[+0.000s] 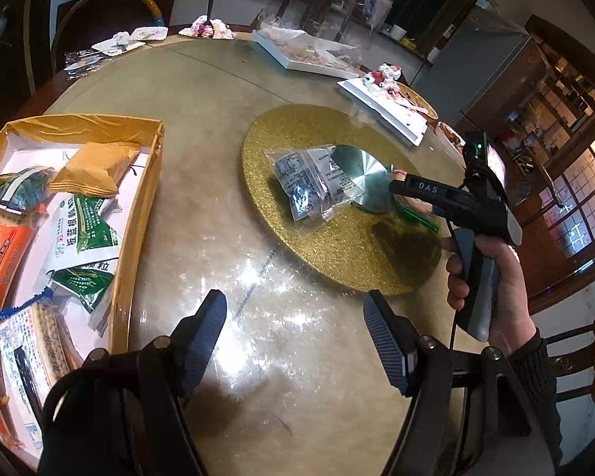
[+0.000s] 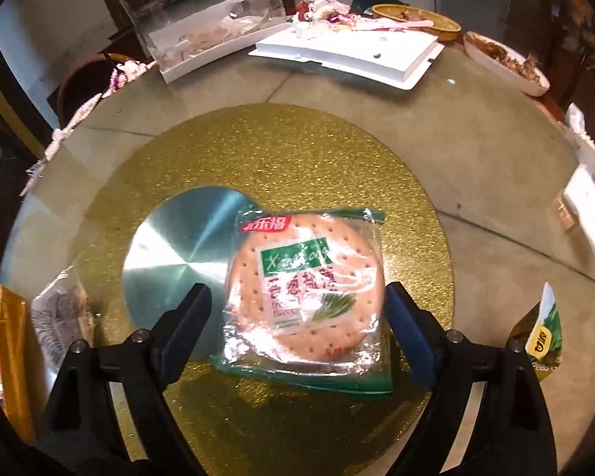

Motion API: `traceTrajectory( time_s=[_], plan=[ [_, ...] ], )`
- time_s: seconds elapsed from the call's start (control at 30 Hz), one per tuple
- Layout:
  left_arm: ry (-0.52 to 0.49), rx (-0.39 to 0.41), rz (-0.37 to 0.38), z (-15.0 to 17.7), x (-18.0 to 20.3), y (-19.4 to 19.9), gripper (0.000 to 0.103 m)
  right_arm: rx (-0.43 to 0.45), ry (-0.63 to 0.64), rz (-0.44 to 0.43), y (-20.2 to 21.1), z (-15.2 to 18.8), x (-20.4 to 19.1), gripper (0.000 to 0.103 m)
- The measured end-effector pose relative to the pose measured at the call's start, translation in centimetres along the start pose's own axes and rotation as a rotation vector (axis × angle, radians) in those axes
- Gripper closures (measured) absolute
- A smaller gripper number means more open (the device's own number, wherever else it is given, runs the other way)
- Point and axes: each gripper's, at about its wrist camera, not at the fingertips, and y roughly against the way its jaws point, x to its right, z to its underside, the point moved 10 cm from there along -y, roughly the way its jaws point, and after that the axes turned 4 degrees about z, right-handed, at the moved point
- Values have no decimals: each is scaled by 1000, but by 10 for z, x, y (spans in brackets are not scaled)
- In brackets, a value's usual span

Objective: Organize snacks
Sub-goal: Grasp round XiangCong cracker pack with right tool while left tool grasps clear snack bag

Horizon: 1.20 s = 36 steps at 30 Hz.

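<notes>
My right tongs [image 2: 297,329] stand wide open around the round cracker in its clear wrapper [image 2: 303,297], one finger at its nine o'clock and the other at its three o'clock, and neither seems to press on it (the right one is so near the wrapper edge that I cannot be sure). The cracker lies on the gold glitter mat [image 2: 297,150], partly over the silver disc [image 2: 178,261] at its ten o'clock. My left tongs [image 1: 295,341] hang released over bare table [image 1: 202,91], with the yellow box of snacks [image 1: 139,214] at their nine o'clock.
</notes>
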Motion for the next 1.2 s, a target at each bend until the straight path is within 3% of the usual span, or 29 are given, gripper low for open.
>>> traceTrajectory(
  time_s=[0.07, 0.2, 0.5, 0.67, 0.77, 0.93, 1.1, 1.2],
  plan=[
    [11, 0, -10, -1, -2, -2, 31, 11, -9, -3, 4, 2, 1, 26],
    [8, -21, -36, -3, 0, -13, 31, 2, 7, -27, 21, 30, 4, 28],
    [121, -54, -62, -42, 0, -54, 30, -16, 16, -124, 87, 143, 13, 28],
    [160, -63, -67, -67, 8, -82, 29, 27, 46, -44, 109, 187, 14, 28],
    [143, -37, -107, -82, 13, -94, 29, 58, 43, -34, 117, 200, 13, 28],
    [129, -63, -147, -86, 14, -118, 31, 78, 32, -37, 121, 204, 16, 27],
    [73, -23, -195, -79, 4, -116, 43, 80, 31, -32, 120, 204, 14, 27],
    [-21, -23, -237, -65, 5, -104, 51, 83, 31, -33, 120, 205, 15, 27]
  ],
)
